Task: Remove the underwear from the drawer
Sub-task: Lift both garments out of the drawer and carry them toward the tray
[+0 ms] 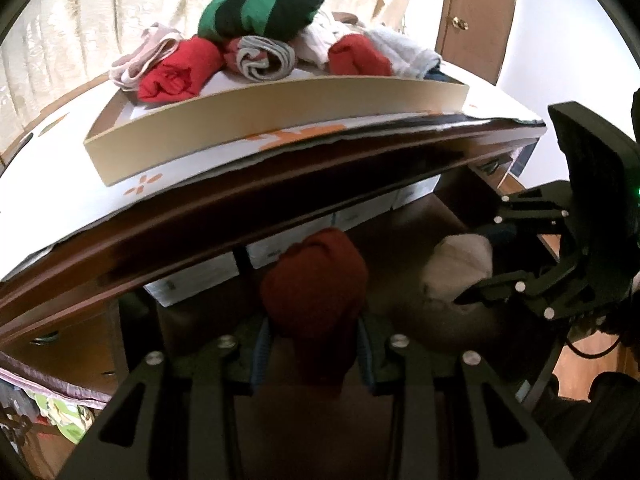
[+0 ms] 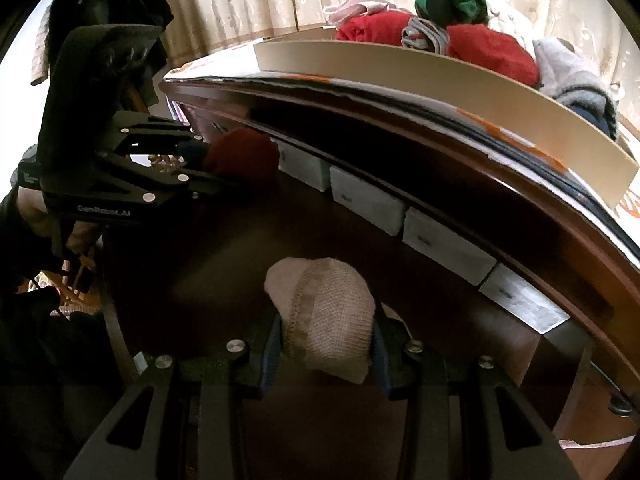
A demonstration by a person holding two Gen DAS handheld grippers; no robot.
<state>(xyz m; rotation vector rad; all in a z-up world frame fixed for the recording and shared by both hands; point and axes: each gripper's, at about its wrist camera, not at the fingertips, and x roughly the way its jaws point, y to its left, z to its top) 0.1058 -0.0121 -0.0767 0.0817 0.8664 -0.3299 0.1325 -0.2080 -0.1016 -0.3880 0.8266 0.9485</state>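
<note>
My left gripper (image 1: 314, 346) is shut on a dark red rolled underwear (image 1: 316, 288), held over the open dark wooden drawer (image 1: 404, 256). In the right wrist view my right gripper (image 2: 326, 346) is shut on a beige knitted roll (image 2: 328, 312) above the same drawer (image 2: 224, 248). Each gripper shows in the other's view: the right gripper (image 1: 480, 268) with the beige roll (image 1: 460, 260), the left gripper (image 2: 204, 168) with the red roll (image 2: 240, 156). On the dresser top a shallow tan box (image 1: 280, 120) holds several rolled pieces, among them a green-and-black striped roll (image 1: 260, 4).
White boxes (image 2: 366, 202) line the drawer's back under the overhanging dresser edge (image 1: 240, 200). The tan box (image 2: 440, 72) sits near that edge on a white flowered cover. Curtains hang behind and a wooden door (image 1: 472, 20) is at the right. Clothes (image 1: 60, 420) show low left.
</note>
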